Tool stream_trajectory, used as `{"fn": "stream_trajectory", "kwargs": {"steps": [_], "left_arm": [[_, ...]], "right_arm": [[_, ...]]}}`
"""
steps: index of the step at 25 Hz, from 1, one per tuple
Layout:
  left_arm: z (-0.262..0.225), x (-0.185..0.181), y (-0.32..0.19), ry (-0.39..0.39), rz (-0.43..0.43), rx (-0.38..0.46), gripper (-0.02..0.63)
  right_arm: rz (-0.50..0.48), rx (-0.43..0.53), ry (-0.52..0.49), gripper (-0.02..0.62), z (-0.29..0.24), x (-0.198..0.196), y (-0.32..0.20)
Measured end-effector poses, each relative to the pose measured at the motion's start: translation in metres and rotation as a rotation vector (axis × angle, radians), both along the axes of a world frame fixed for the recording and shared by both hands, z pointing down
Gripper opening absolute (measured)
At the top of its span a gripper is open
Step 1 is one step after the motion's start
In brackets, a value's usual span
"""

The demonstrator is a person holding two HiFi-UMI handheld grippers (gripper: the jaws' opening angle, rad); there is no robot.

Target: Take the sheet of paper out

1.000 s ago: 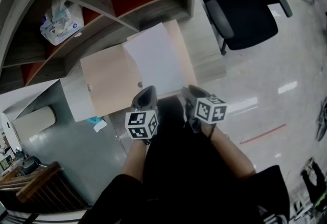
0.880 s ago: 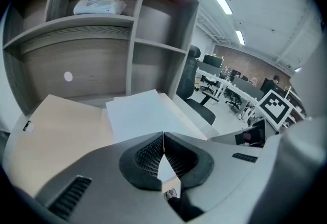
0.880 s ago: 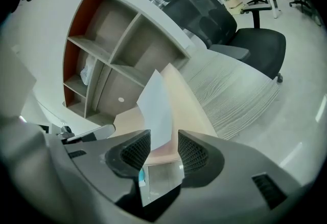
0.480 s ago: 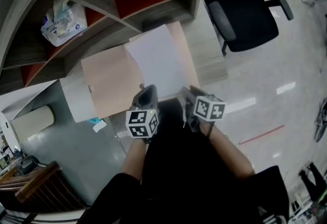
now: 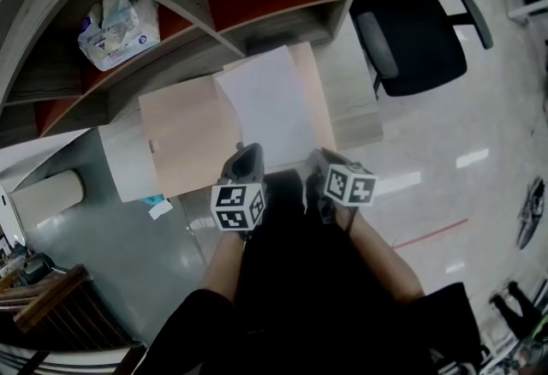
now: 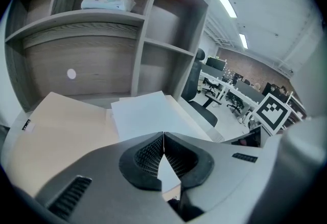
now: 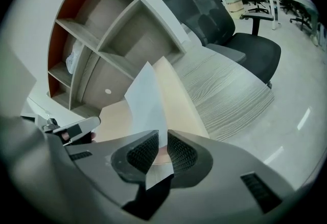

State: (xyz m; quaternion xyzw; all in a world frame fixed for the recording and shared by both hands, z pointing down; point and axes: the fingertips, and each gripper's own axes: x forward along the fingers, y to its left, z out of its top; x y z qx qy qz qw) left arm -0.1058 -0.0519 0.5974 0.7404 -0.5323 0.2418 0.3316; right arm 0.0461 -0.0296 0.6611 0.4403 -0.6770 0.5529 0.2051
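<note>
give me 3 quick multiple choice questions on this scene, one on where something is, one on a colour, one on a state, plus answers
1. Where is the plastic-wrapped pack?
A. on the chair seat
B. in a compartment of the shelf
C. on the floor

2. What colour is the office chair?
A. black
B. red
C. white

3. How do the fingers of the left gripper stand?
A. wide apart
B. around a chair leg
C. together

Answers:
1 B, the pack sits inside an upper compartment.
2 A, the chair's seat, back and armrests are all black.
3 C, the left gripper view shows the fingers meeting at the tips with no gap.
</note>
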Motion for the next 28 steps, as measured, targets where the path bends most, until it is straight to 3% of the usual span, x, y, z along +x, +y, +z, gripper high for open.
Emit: {"fn": "stream_trajectory", "kwargs": {"steps": [8,14,20,28], "left_arm": [[0.001,-0.023,-0.007,0.006,-0.043,0.006,0.043],[0.009,-0.057,-0.014,-0.031,-0.070,-0.008,0.043],[0.011,-0.078,-0.034,-0.055,-0.059,0.000,0.044],[0.021,-0.082,-0.057,-0.032,-0.029,-0.008,0.044]], "right_arm": [[-0.009,0.004,0.017,0.031,-0.006,-0.002,-0.005],[-0.007,0.021,0.050,0.021,-0.008,-0.003,-0.007],[0.010,0.028,0.079,0.020,-0.011,-0.002,-0.008],[-0.003,0.051,0.149,0.018,-0.017,-0.003,-0.010]]}}
